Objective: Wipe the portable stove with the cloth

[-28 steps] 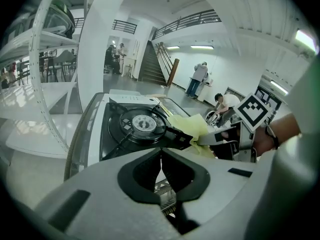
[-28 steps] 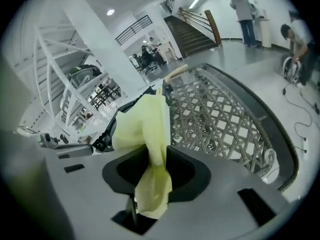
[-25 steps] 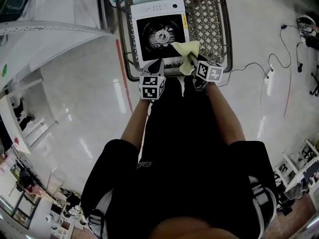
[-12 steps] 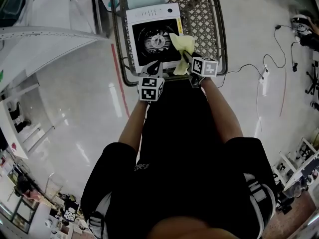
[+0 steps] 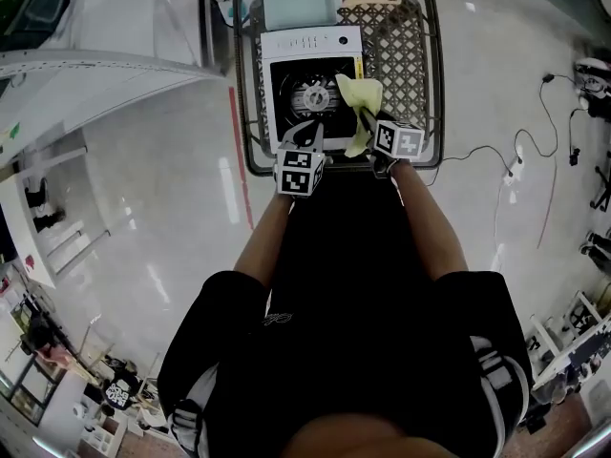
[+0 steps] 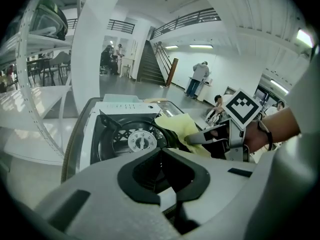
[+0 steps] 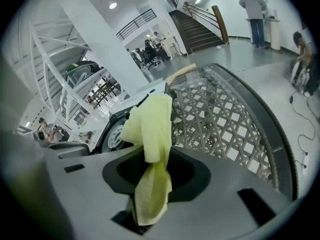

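The portable stove (image 5: 286, 74), white with a black top and a round burner (image 5: 310, 94), stands on a wicker table (image 5: 401, 36). A yellow cloth (image 5: 360, 101) hangs over the stove's right side, and my right gripper (image 5: 367, 119) is shut on it. In the right gripper view the cloth (image 7: 150, 126) rises out of the right gripper (image 7: 152, 170), with the stove (image 7: 116, 129) to its left. My left gripper (image 5: 307, 139) is shut and empty over the stove's near edge. In the left gripper view the left gripper (image 6: 161, 152) points at the burner (image 6: 142, 142), with the cloth (image 6: 180, 128) to the right.
A pale blue box (image 5: 299, 5) lies behind the stove on the table. The open wicker top (image 7: 225, 124) spreads right of the stove inside a dark rim (image 5: 436, 65). A white shelf frame (image 5: 95, 60) stands left, cables (image 5: 516, 151) trail on the glossy floor at right.
Both grippers have moved a little farther over the stove, away from the person. The cloth now hangs beside the burner rather than at the near right corner.
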A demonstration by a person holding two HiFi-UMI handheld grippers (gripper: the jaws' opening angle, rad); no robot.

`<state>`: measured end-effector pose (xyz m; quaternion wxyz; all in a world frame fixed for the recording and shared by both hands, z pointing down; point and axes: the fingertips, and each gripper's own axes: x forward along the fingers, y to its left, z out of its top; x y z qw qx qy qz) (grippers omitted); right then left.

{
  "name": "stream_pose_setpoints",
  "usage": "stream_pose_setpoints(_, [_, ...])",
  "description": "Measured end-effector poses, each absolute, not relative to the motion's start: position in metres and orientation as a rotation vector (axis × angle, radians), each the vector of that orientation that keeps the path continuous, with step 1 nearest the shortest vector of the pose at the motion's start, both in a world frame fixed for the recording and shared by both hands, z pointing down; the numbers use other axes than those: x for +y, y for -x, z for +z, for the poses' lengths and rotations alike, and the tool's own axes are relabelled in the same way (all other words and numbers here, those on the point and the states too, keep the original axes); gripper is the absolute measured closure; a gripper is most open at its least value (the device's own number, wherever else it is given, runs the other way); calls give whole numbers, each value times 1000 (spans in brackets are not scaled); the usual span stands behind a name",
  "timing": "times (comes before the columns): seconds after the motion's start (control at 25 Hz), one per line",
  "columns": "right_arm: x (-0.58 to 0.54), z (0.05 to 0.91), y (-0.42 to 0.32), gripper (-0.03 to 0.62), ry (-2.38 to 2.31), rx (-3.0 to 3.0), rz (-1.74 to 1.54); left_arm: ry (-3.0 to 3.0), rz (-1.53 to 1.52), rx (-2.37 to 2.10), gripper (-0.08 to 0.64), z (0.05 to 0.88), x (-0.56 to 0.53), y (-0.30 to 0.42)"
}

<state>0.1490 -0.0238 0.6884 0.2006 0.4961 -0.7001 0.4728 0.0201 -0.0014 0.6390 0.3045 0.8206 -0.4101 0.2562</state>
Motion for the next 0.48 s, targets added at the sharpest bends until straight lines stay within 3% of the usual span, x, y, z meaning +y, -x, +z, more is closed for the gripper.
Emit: stream_pose_setpoints(0.48, [-53, 689, -149, 488, -1326, -1978, 1275, -2153, 697, -1084, 538, 642, -28, -26])
